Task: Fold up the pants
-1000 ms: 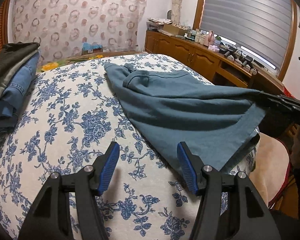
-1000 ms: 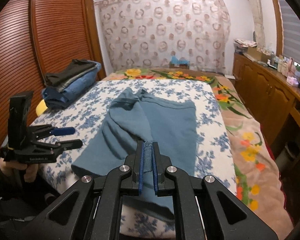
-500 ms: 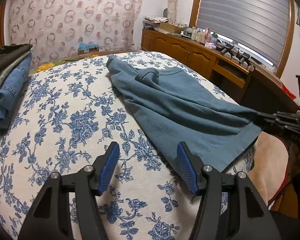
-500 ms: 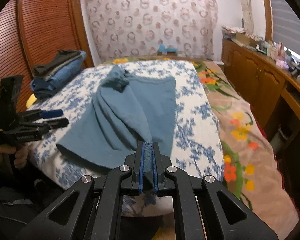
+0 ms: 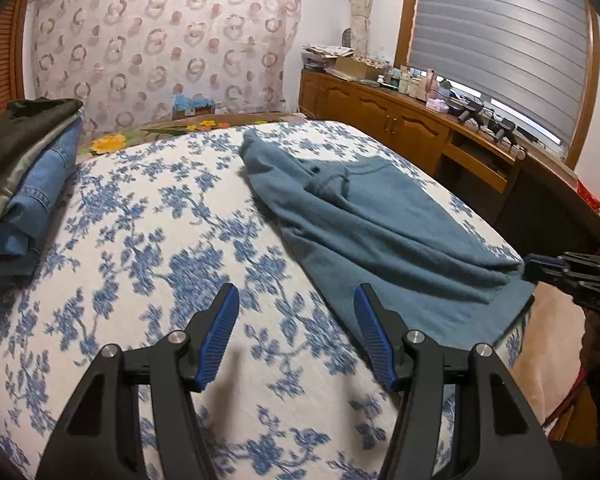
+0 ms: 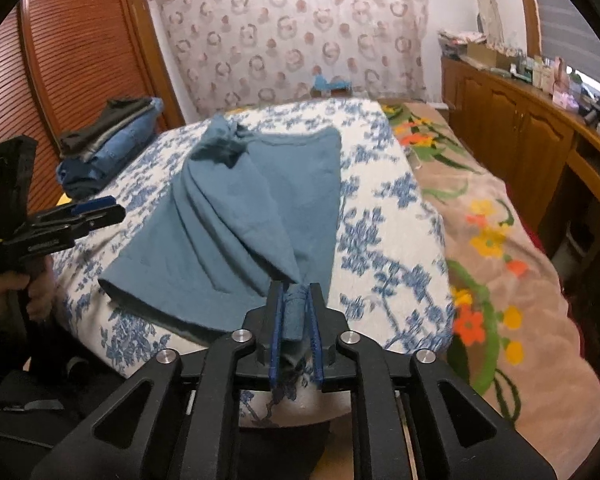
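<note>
Pinching one bunched corner of the teal-blue cotton pants (image 6: 236,216) at the lower middle of the right wrist view: right gripper (image 6: 296,320), blue pads clamped on the cloth. Rest of the pants spread in loose folds over the white quilt with blue flowers (image 5: 148,248), hem end hanging off the near bed edge (waistband crumpled toward upper centre). Left gripper (image 5: 296,336) hovering over bare quilt just beside the pants, fingers wide apart, holding nothing. Stack of folded jeans and dark clothes (image 5: 24,184) far left.
</note>
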The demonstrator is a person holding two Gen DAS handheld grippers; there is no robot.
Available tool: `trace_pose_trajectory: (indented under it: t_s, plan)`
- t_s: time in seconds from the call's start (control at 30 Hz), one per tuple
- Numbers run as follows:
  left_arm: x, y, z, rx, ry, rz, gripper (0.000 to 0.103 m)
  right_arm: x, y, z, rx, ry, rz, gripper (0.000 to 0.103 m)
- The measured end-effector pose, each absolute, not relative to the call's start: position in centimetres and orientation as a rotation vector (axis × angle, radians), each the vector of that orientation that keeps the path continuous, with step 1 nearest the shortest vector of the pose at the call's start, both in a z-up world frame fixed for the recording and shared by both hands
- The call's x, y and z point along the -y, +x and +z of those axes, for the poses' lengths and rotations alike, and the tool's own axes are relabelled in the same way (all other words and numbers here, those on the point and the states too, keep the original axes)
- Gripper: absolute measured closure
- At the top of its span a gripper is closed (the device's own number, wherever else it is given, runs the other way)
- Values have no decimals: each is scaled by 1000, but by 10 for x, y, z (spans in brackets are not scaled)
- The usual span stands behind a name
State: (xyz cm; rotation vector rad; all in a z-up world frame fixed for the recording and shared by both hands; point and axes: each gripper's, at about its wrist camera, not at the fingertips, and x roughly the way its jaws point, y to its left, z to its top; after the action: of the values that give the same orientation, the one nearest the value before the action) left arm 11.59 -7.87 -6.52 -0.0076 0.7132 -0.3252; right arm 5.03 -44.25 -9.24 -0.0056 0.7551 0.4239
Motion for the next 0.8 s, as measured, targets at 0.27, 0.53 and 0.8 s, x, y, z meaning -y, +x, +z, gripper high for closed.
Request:
trace_pose_trajectory:
  t_s: [0.27, 0.53, 0.8]
  plan:
    - [71, 135, -59, -674, 4, -292, 44, 428, 77, -60, -681, -49, 426, 72]
    - [68, 151, -64, -673, 4, -267, 44, 377, 131, -45, -674, -62, 529, 61]
    - [61, 145, -66, -641, -33, -263, 44, 326, 173, -58, -757, -100, 587, 60]
